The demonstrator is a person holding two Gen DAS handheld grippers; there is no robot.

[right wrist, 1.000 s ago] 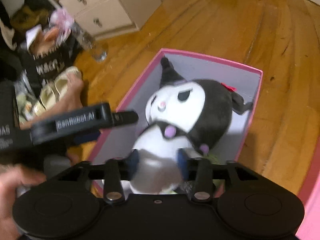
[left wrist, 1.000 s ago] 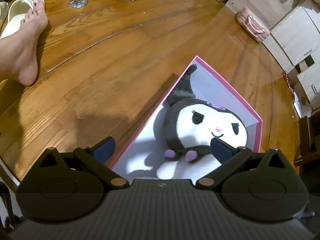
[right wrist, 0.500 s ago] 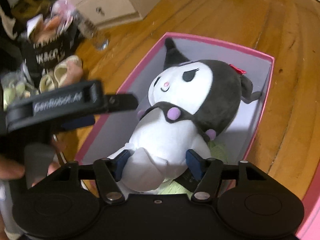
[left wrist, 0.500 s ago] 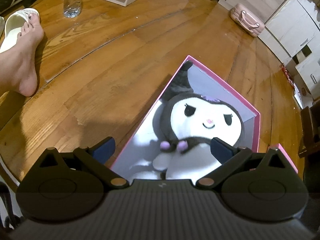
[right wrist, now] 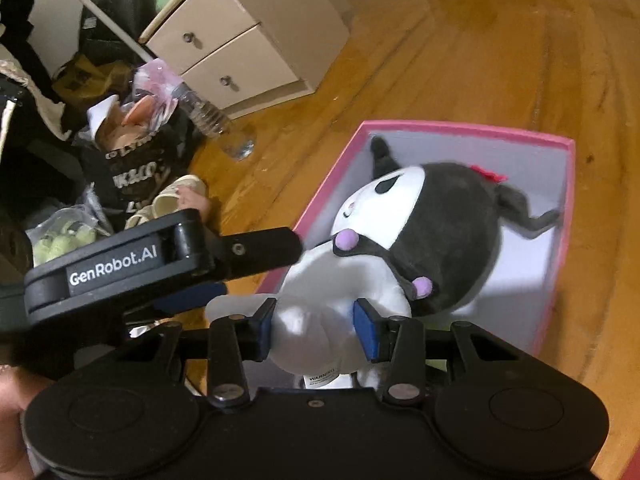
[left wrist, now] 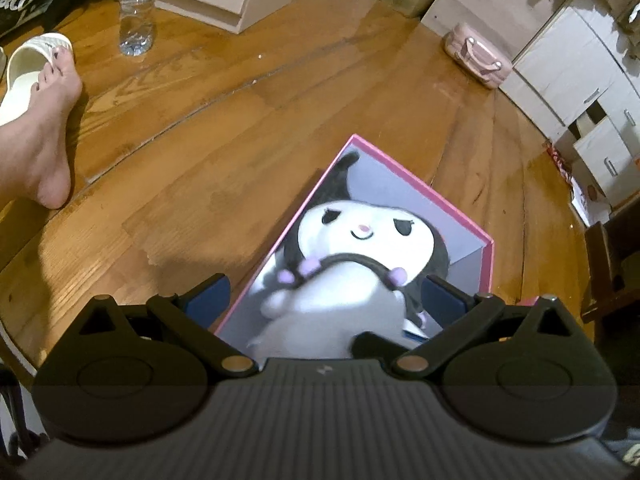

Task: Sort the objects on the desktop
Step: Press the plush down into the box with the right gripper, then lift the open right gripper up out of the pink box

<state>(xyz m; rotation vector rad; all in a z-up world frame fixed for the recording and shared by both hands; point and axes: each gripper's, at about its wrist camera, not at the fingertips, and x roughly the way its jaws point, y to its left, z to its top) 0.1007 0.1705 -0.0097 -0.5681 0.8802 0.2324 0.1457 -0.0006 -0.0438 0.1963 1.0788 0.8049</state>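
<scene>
Over the pink box (right wrist: 566, 216) on the wooden floor (left wrist: 248, 148), the Kuromi plush (right wrist: 404, 240) hangs with its white body near the cameras and its black-hooded head toward the box's far end, so its long axis runs along the length of the box. In the right wrist view the face turns left and one pointed ear aims at the far left corner.

The right gripper (right wrist: 316, 326) has its blue pads (right wrist: 364, 326) pressed into the plush's white lower body from both sides, narrowly spread around it. The left gripper (left wrist: 326, 294) is spread wide, its fingers (left wrist: 208, 292) on either side of the plush and not touching it; one finger sits over the floor just left of the box wall.

From the right wrist view, the left gripper's black arm crosses in front of the box's near left wall. Far left stand a beige drawer unit (right wrist: 248, 44), a plastic bottle (left wrist: 138, 12) and dark bags (right wrist: 132, 168). A bare foot (left wrist: 40, 132) rests on the floor well left of the box, by a white slipper (left wrist: 28, 64). A pink pouch (left wrist: 478, 56) lies far right beside white cabinets (left wrist: 576, 68).

Compared with a second ago, the plush sits higher and closer to the cameras, more upright in the right gripper's hold, while the left gripper has stayed open.
</scene>
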